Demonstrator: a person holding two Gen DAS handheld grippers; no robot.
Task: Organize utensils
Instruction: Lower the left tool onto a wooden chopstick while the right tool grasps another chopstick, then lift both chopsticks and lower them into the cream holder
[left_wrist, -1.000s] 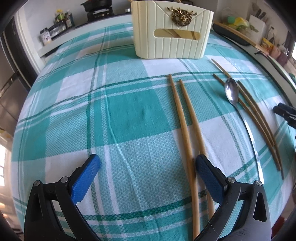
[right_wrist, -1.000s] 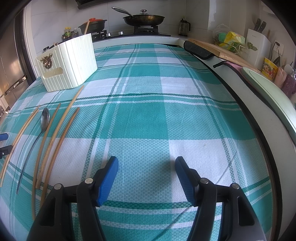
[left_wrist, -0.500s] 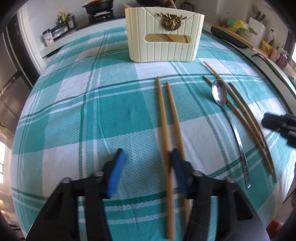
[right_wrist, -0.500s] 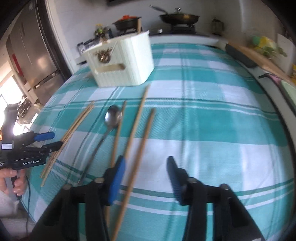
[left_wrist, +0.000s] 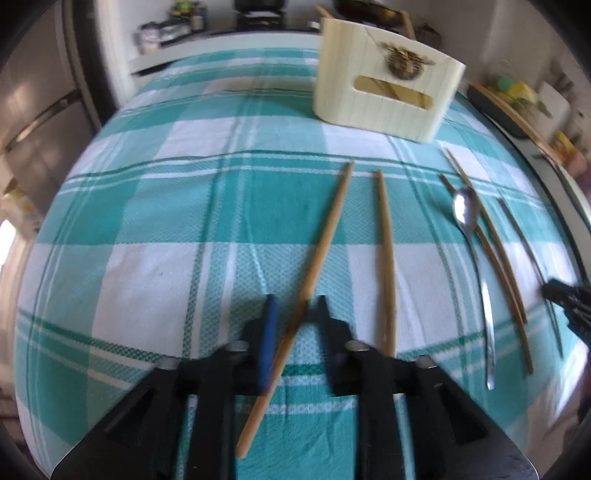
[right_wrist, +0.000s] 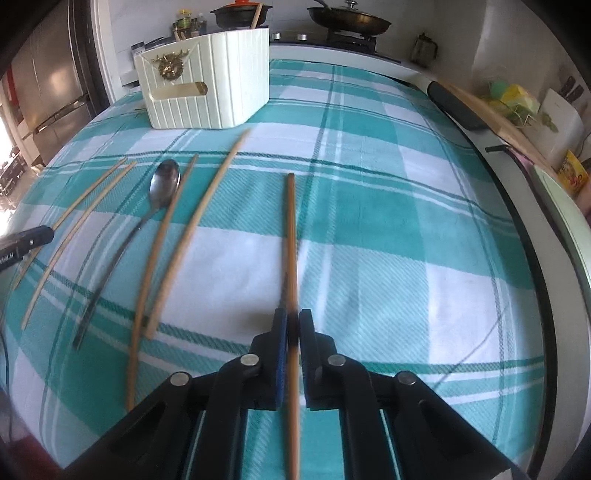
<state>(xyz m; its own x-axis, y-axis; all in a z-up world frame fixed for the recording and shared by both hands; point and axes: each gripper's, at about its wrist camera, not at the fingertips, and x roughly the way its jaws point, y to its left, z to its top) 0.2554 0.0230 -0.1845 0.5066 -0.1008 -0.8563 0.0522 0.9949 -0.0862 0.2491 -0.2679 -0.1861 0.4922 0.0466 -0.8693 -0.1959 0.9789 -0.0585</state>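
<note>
On the checked tablecloth (right_wrist: 388, 206) almost all of your work is still ahead of you. Your cream holder (right_wrist: 207, 85) stands at the far side of the cloth, and through the slot in its front something pale and wooden shows, so it likely has a few pieces inside already, though you cannot count them from here. Everything else lies loose on the cloth between you and that holder: a long spoon (right_wrist: 147, 218) with chopsticks to either side of it, none of them touching the holder. Your right claw (right_wrist: 291, 332) is closing, its blue pads close against one darker chopstick (right_wrist: 291, 240) that runs straight out ahead between them. Your left claw (left_wrist: 295, 314) stands at a narrow gap with a light chopstick (left_wrist: 321, 251) slanting across between its fingers; the picture is blurred, so you cannot tell if the pads press on it. A second stick (left_wrist: 386, 258) lies just beside it. So you have two sticks in hand at most, and the spoon and the remaining sticks are yet to be gathered.
</note>
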